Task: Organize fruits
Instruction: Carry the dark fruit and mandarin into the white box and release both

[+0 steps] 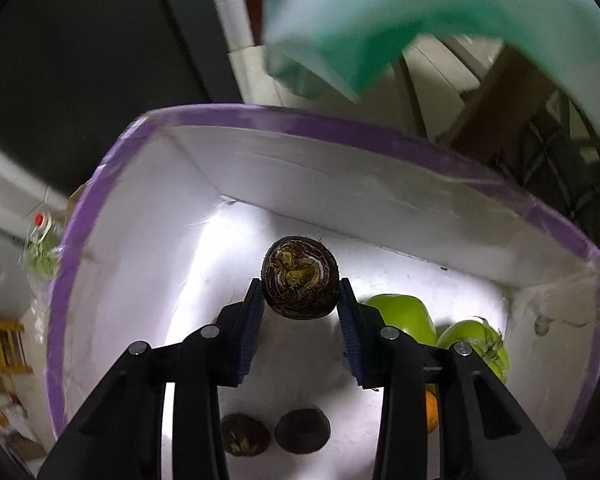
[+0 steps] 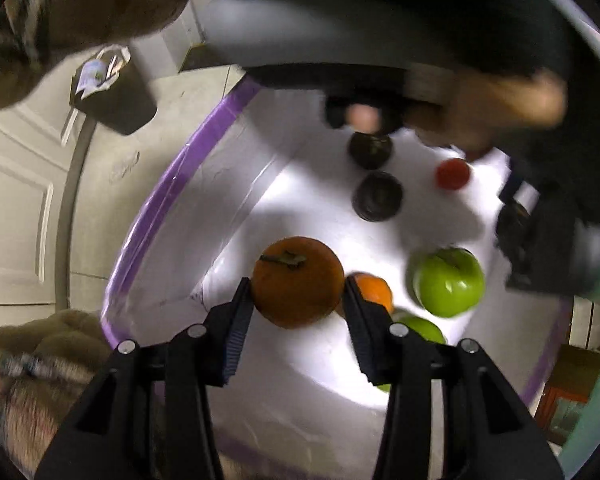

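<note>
My left gripper [image 1: 300, 300] is shut on a dark brown round fruit [image 1: 300, 278] and holds it above the floor of a white box with a purple rim [image 1: 300, 120]. Two more dark fruits [image 1: 302, 430] lie on the box floor below, and two green fruits [image 1: 404, 314] lie to the right. My right gripper [image 2: 299, 294] is shut on an orange fruit with a stem [image 2: 298, 280], held over the same box [image 2: 204, 140]. In the right wrist view a second orange fruit [image 2: 374, 288], green fruits [image 2: 448, 282], two dark fruits [image 2: 378, 196] and a small red fruit [image 2: 453, 174] lie inside.
A teal sleeve [image 1: 380, 20] crosses above the box in the left wrist view. The other hand and gripper [image 2: 480, 108] reach over the box's far side in the right wrist view. A dark bin [image 2: 114, 92] stands on the floor beyond the box. A plastic bottle [image 1: 42, 240] stands left.
</note>
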A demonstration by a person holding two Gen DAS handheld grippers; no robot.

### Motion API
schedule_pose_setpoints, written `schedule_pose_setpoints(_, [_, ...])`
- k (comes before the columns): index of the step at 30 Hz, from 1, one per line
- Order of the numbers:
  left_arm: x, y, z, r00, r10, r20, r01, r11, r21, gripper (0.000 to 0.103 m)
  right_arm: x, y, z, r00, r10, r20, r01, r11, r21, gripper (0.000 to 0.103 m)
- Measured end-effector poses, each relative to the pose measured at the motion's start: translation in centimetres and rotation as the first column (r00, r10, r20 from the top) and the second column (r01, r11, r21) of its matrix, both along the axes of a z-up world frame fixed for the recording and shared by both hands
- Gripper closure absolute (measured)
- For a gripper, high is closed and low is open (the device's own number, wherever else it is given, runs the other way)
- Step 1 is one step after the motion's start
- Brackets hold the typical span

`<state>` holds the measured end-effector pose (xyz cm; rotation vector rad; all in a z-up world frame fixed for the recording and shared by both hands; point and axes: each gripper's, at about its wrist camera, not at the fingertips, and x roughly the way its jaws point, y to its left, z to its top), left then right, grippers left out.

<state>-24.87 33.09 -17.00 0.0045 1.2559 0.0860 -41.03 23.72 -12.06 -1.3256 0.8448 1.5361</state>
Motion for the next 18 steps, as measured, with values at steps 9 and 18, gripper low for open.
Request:
schedule_pose_setpoints(9, [0.9, -0.2, -2.8, 0.998, -0.015, -0.065, 0.017, 0.999, 0.035, 0.067, -0.9, 1.7, -2.5, 0.998, 0.05, 0.046, -0.048, 0.998, -0.036, 0.057])
schedule_pose_setpoints(18, [1.4, 0.1, -3.1, 0.997, 0.01, -0.07, -0.007, 0.999, 0.035, 0.066, -0.4, 1.9, -2.8, 0.998, 0.015, 0.067, -0.015, 1.0, 0.003, 0.036])
